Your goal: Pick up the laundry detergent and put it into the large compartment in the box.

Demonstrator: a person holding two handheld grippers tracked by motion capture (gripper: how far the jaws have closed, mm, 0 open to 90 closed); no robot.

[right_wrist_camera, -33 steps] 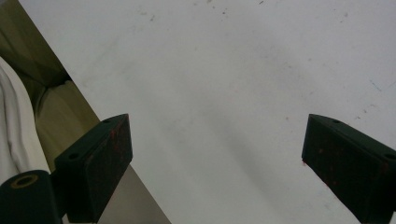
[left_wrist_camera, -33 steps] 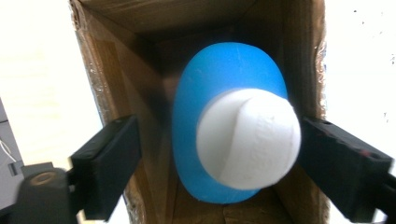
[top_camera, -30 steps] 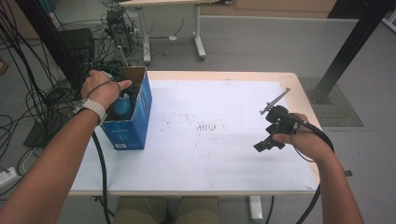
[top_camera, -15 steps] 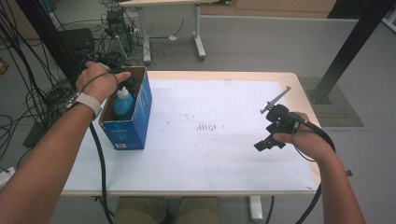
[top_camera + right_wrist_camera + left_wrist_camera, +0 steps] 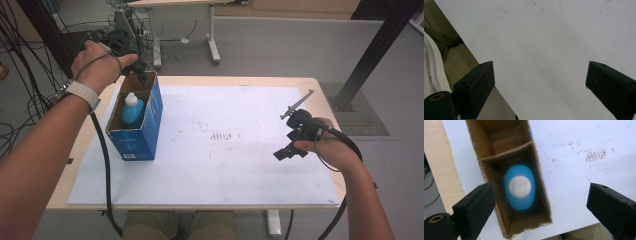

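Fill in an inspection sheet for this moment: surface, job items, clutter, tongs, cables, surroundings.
Surface: white sheet on wooden table, faint smudges.
Job items: blue bottle, white cap, upright in open blue box, near compartment.
Clutter: nothing seen.
Tongs: left tongs open above the box, empty; right tongs open over the sheet, empty.
Cables: black cable from left hand crosses the table edge.
Surroundings: grey floor, desk legs, cable tangle at left.
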